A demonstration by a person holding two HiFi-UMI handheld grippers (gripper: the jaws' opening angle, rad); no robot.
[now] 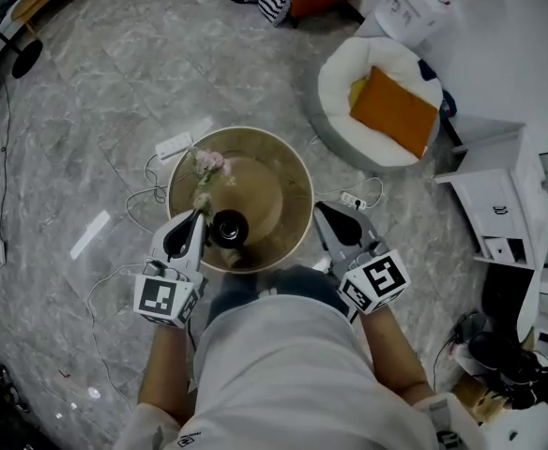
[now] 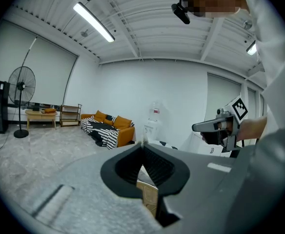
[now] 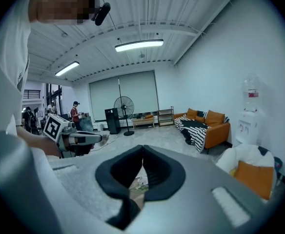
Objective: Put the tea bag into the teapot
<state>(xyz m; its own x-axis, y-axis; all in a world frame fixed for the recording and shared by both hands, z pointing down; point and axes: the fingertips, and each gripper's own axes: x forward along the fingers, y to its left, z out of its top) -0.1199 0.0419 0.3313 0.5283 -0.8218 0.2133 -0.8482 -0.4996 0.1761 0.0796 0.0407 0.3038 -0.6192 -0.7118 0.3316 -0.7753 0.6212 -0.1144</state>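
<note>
A black teapot (image 1: 229, 228) stands near the front edge of a round tan table (image 1: 288, 190), directly below me. My left gripper (image 1: 199, 216) is held just left of the teapot, its jaws shut with nothing showing between them. My right gripper (image 1: 319, 208) hovers at the table's right rim, also shut and empty. In the left gripper view the jaw tips (image 2: 143, 145) meet and the right gripper (image 2: 220, 126) shows across from them. The right gripper view shows its own tips (image 3: 142, 148) closed and the left gripper (image 3: 74, 138) opposite. I cannot pick out a tea bag.
A sprig of pink flowers (image 1: 208, 164) lies on the table behind the teapot. A power strip (image 1: 174, 145) and cables lie on the floor at the left. A white pet bed with an orange cushion (image 1: 387, 101) and a white cabinet (image 1: 499, 204) stand to the right.
</note>
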